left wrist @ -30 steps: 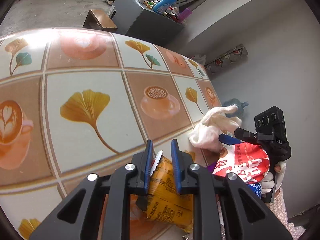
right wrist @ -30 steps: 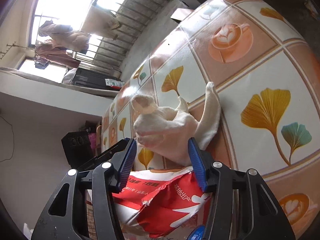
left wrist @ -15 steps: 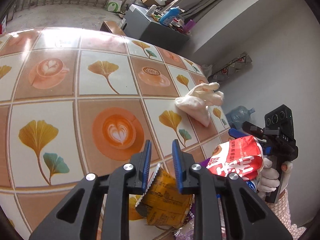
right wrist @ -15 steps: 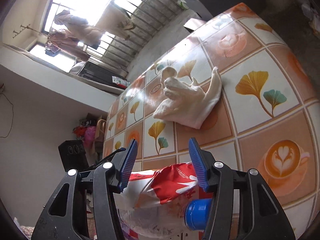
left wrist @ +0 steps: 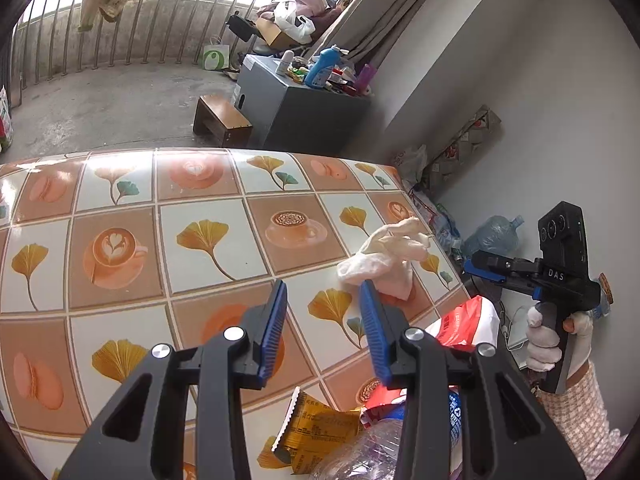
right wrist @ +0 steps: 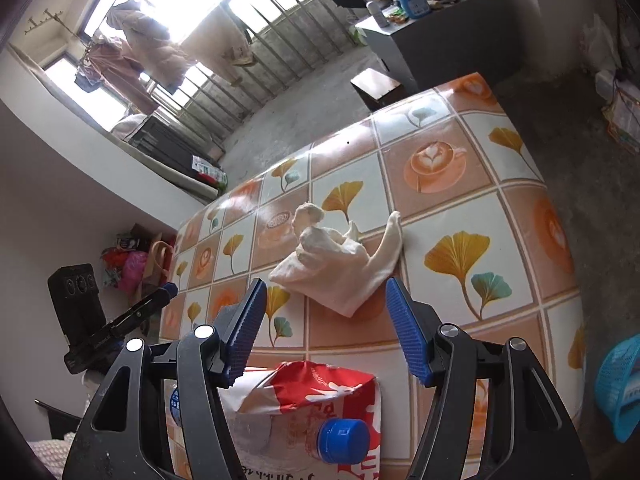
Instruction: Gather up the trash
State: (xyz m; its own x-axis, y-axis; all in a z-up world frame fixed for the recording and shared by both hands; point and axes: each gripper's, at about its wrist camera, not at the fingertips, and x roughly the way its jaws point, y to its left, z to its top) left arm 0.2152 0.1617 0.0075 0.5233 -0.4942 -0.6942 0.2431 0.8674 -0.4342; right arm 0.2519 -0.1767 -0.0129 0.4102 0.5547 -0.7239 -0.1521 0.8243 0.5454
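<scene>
My left gripper (left wrist: pixel 323 292) hangs above the patterned table (left wrist: pixel 120 184), its jaws opening with nothing between them. A yellow snack wrapper (left wrist: pixel 316 428) lies on the table just below it, beside a clear plastic bottle (left wrist: pixel 360 456). My right gripper (right wrist: pixel 326 300) is also opening, and no pad touches anything. Under it lie a red and white bag (right wrist: pixel 312 388) and the bottle's blue cap (right wrist: pixel 340 440). A crumpled white glove (right wrist: pixel 340 268) rests on the table ahead of both grippers. The right gripper (left wrist: pixel 480 270) shows at the table's right edge, held by a gloved hand (left wrist: pixel 540 344).
A blue mesh basket (right wrist: pixel 616 384) stands on the floor past the table's right side. A grey cabinet (left wrist: pixel 296 116) with bottles on top and a small wooden stool (left wrist: pixel 222 120) stand beyond the far edge. A large water jug (left wrist: pixel 492 236) sits by the wall.
The left jaws let go of the yellow wrapper, which now lies on the table, and the gripper rose. The right jaws widened and lifted away from the red bag.
</scene>
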